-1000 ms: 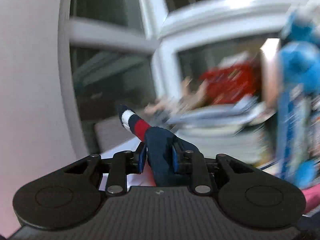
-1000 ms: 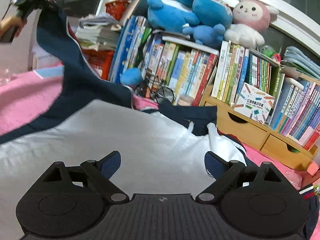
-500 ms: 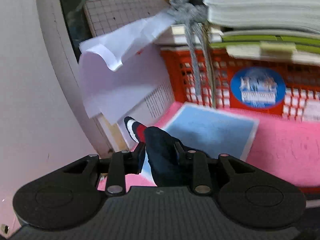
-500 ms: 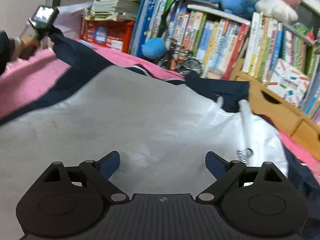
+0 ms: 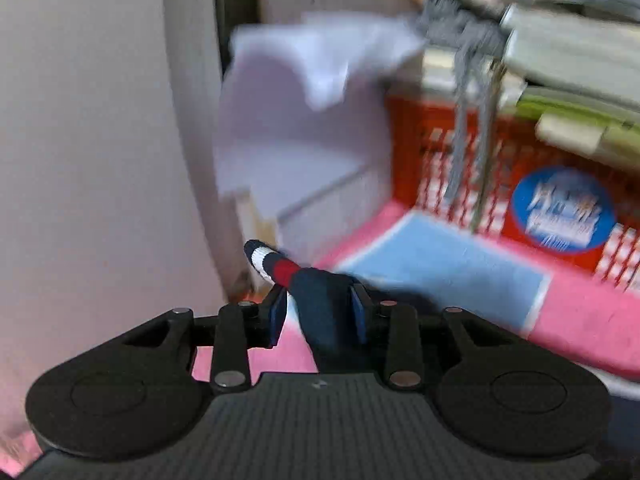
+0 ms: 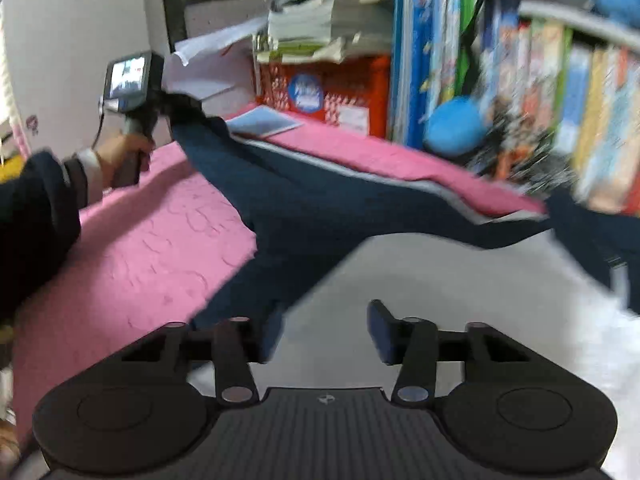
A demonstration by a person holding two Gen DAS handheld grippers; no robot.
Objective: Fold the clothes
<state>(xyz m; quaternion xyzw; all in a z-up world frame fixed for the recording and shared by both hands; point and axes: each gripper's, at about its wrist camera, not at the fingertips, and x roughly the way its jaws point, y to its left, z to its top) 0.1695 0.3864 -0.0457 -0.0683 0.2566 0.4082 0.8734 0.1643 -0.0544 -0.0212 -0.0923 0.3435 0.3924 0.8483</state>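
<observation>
My left gripper [image 5: 318,312] has come down low, close over the pink bed [image 5: 580,320]. Its jaws have just let go a little: the dark blue sleeve [image 5: 316,304] with its red and white cuff sits between them, touching only the right pad, so the grip looks loose. My right gripper [image 6: 320,330] has slid across the white jacket [image 6: 460,300]. Its jaws have just been closing, with nothing between them. The sleeve runs from ten o'clock down to the middle. I think it is laid out now.

navy sleeve [image 5: 320,312] w/ red+white cuff, pink bedcover [image 6: 132,248], red crate [image 6: 340,92]
</observation>
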